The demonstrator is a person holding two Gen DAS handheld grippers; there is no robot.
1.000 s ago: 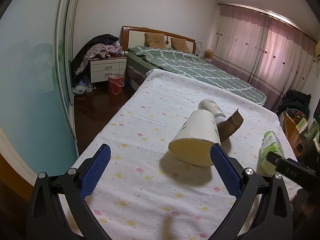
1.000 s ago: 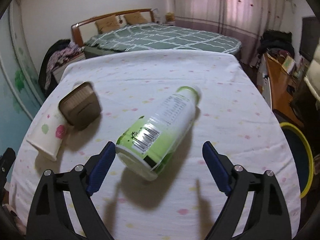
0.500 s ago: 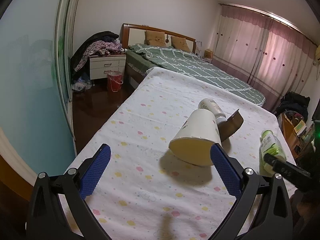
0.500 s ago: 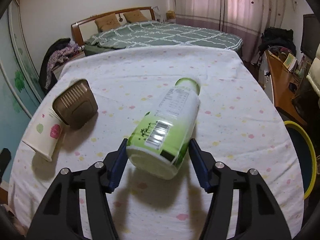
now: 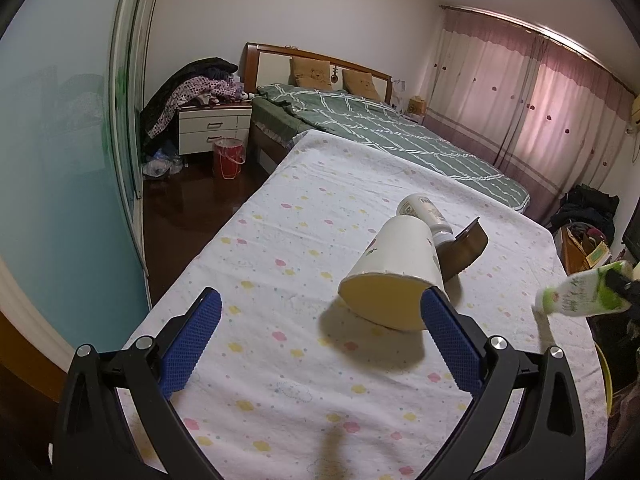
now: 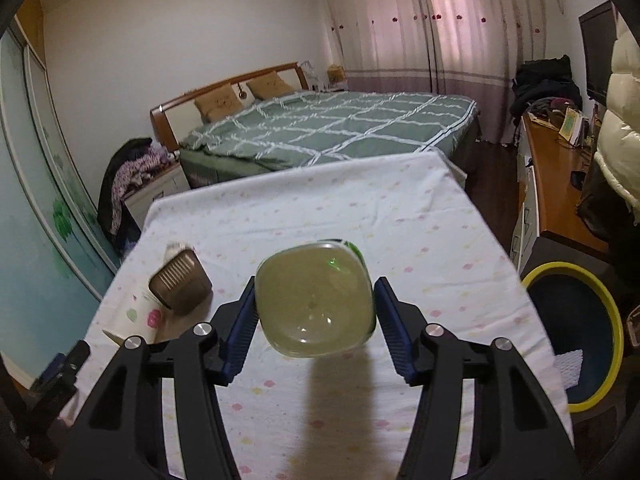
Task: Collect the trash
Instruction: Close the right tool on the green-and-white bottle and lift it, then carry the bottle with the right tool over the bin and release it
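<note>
Room light is soft and a bit dim on my feeds, with a pink glow through the curtains [image 5: 532, 92] at upper right. Dark shadows fall toward me on the sheet [image 5: 288, 264] — one under the cup [image 5: 396, 276], one under the bottle [image 6: 316, 300] in the right view. Fisheye bends both views hard, with black corners. The bottle at the left view's right edge is smeared; its base, close to the right lens, looks soft.
</note>
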